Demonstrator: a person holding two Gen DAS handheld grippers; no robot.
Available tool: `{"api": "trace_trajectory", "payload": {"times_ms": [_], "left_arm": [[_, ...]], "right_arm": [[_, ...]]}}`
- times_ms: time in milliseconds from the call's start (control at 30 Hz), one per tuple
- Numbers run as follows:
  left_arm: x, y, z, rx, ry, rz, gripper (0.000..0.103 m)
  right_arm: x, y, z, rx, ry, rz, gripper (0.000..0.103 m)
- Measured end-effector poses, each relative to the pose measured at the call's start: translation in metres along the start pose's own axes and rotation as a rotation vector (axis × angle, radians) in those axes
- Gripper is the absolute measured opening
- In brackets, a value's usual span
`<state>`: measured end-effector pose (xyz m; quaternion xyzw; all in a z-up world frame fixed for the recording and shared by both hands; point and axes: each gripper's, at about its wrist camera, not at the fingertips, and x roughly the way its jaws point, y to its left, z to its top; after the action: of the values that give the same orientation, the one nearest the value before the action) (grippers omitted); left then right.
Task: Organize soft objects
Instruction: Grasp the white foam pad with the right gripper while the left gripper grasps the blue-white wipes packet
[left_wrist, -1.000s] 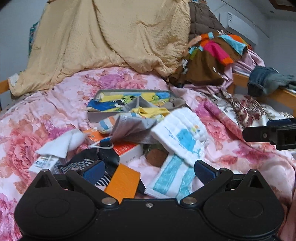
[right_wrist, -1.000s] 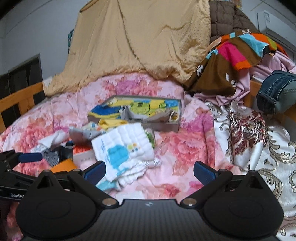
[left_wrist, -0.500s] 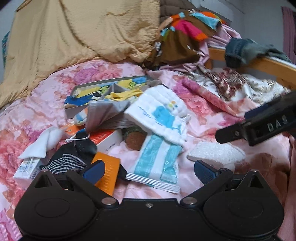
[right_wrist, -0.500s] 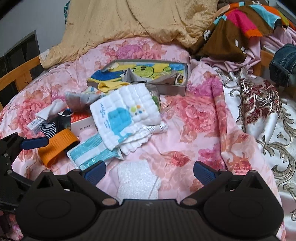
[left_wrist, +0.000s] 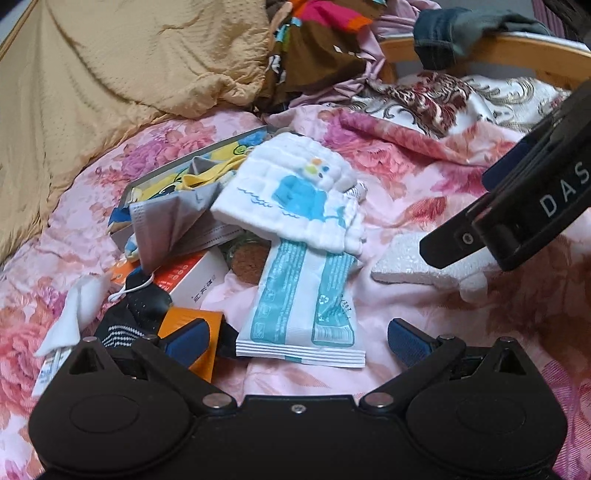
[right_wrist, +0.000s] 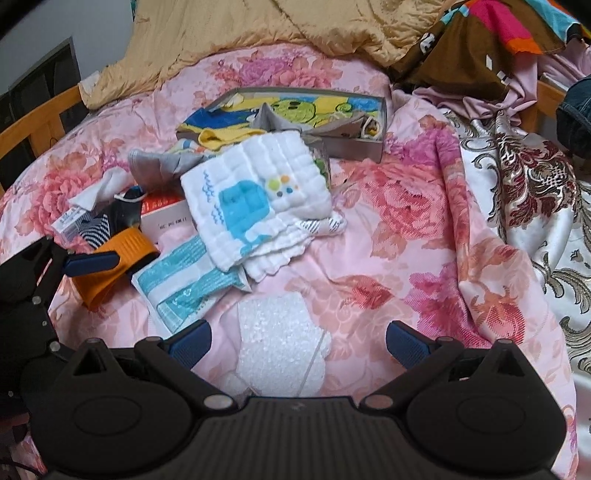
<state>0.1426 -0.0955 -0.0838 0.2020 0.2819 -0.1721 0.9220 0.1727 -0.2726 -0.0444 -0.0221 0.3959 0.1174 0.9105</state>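
Foam piece (right_wrist: 280, 343) now lies between right hand-held gripper (right_wrist: 297, 341) fingers.

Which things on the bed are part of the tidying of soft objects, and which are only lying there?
For the job: white cloth with blue print, grey face mask, striped sock, white foam piece, grey sorting box.

Lying about: orange and white carton, teal wipes packet, jeans.

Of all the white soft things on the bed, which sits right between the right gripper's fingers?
The white foam block; the whale-print white cloth lies farther back, atop the pile.
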Motion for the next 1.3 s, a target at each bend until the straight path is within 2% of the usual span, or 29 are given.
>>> {"api": "trace_trajectory", "payload": {"times_ms": [267,533,733,1000,1167,1233,1300], "left_arm": [[0.012,0.0,0.002,0.014,0.009,0.021,0.101],[0.013,-0.01,0.002,0.064,-0.006,0.018,0.089],[0.013,-0.011,0.001,0.065,-0.006,0.021,0.079],[0.015,-0.001,-0.002,-0.025,0.013,-0.008,0.076],[0.014,0.007,-0.004,-0.091,0.028,-0.028,0.074],[0.013,0.01,-0.004,-0.118,0.034,-0.034,0.074],[0.013,0.014,-0.005,-0.148,0.041,-0.04,0.073]], "right_arm": [[0.014,0.0,-0.002,0.016,0.082,0.041,0.101],[0.02,-0.001,-0.002,0.027,0.117,0.022,0.092],[0.025,0.001,-0.003,0.02,0.144,0.013,0.087],[0.031,0.003,-0.002,0.017,0.179,0.017,0.082],[0.032,0.005,-0.003,0.009,0.187,0.014,0.069],[0.032,0.004,-0.003,0.012,0.183,0.011,0.06],[0.031,0.003,-0.002,0.016,0.179,0.013,0.059]]}}
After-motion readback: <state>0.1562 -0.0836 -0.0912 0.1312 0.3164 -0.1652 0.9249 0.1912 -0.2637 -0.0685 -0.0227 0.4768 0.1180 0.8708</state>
